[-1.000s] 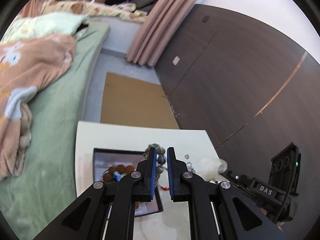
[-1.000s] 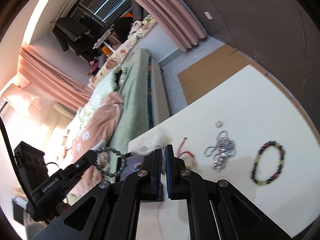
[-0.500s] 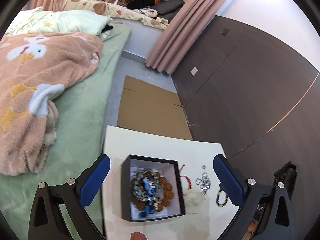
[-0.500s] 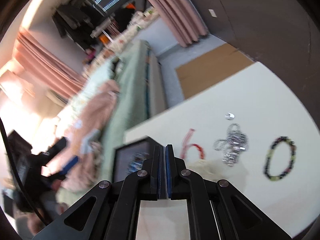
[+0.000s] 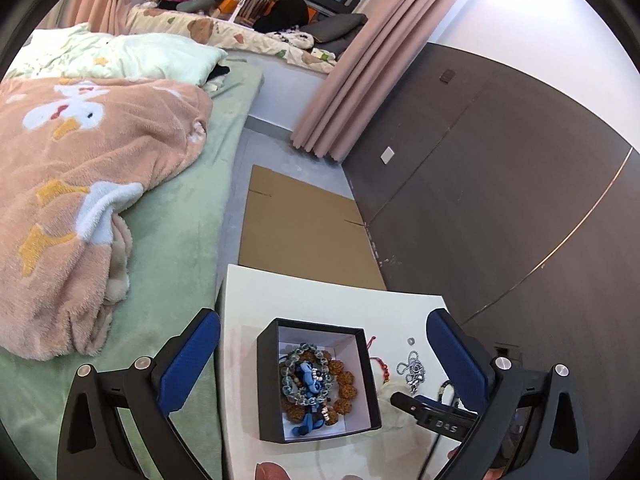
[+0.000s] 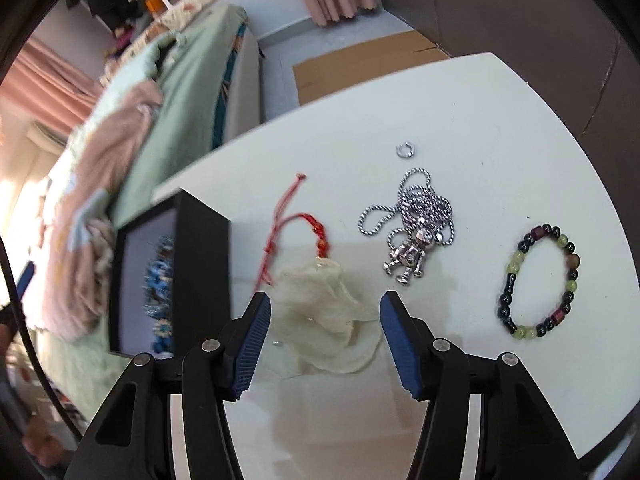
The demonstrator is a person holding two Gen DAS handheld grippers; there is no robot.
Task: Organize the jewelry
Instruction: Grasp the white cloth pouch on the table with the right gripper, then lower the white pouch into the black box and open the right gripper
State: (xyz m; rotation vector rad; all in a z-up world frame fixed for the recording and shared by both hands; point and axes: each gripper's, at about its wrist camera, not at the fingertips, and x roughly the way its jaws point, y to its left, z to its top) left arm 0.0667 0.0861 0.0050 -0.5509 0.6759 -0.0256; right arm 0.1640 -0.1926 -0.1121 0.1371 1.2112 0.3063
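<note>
A black box [image 5: 316, 380] with a white lining sits on the white table [image 5: 320, 296] and holds several bead bracelets. My left gripper [image 5: 320, 352] hovers over it, open wide, nothing between its fingers. In the right wrist view my right gripper [image 6: 325, 320] points down at a pale gauze pouch [image 6: 320, 312] tied to a red cord [image 6: 288, 228]; its jaws are opening, the pouch lies between them untouched. To the right lie a silver chain with a figure pendant [image 6: 416, 228], a small silver ring [image 6: 406, 149] and a green and black bead bracelet [image 6: 540, 280].
A bed with a green sheet [image 5: 180, 240] and a peach blanket [image 5: 80, 184] runs along the table's left edge. Flat cardboard [image 5: 300, 232] lies on the floor beyond the table. A dark wall panel [image 5: 500, 200] stands on the right. The box [image 6: 176, 276] stands left of the pouch.
My left gripper opened wide and let a grey bead bracelet drop into the box. My right gripper tilted down toward the pouch and its shut jaws parted.
</note>
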